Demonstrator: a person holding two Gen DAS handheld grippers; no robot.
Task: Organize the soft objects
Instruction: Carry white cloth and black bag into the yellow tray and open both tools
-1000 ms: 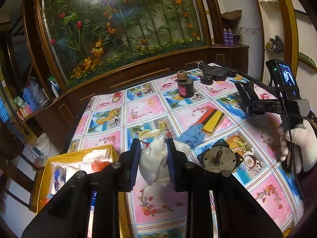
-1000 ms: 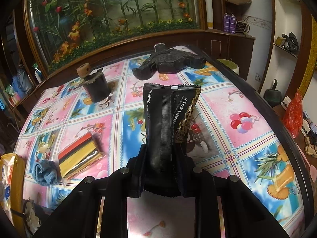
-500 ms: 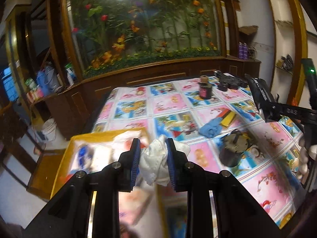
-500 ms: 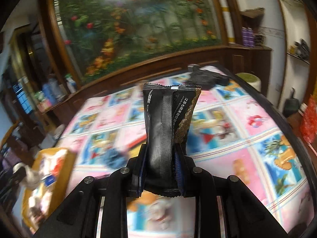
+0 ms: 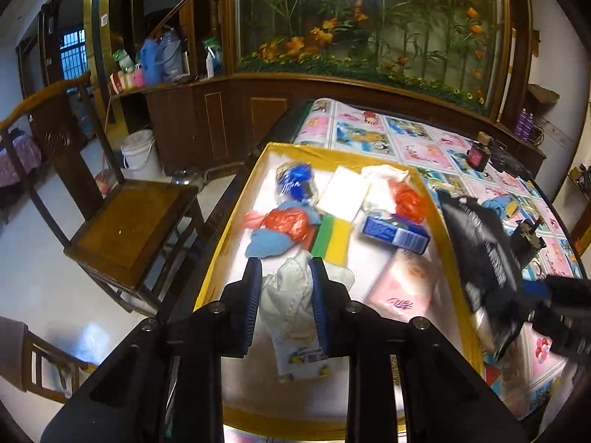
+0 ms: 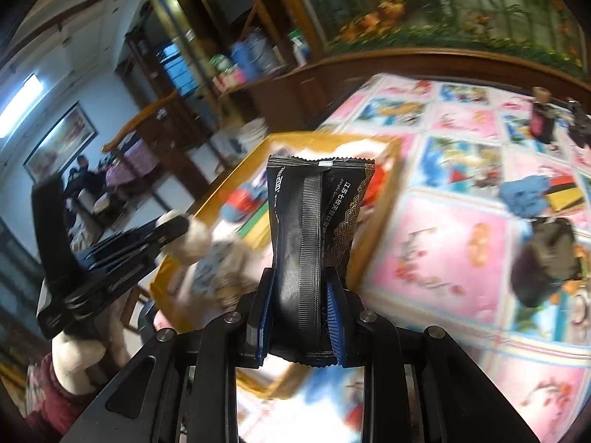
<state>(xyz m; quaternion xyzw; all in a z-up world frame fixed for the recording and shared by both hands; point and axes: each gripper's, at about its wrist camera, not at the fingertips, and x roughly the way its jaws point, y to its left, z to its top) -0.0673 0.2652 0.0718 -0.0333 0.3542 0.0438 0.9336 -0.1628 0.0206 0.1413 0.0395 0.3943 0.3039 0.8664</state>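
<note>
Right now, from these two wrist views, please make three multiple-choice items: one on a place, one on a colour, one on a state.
1. Where is the blue-and-white carton?
A. on the chair
B. inside the yellow tray
C. on the tablecloth

2. What colour is the packet in the right gripper?
A. black
B. green
C. white

3. How is the left gripper?
A. wide open and empty
B. shut on a bottle
C. shut on the white cloth

Answers:
1 B, the carton lies within the tray's rim.
2 A, its wrapper is black with gold print.
3 C, both pads press the cloth.
</note>
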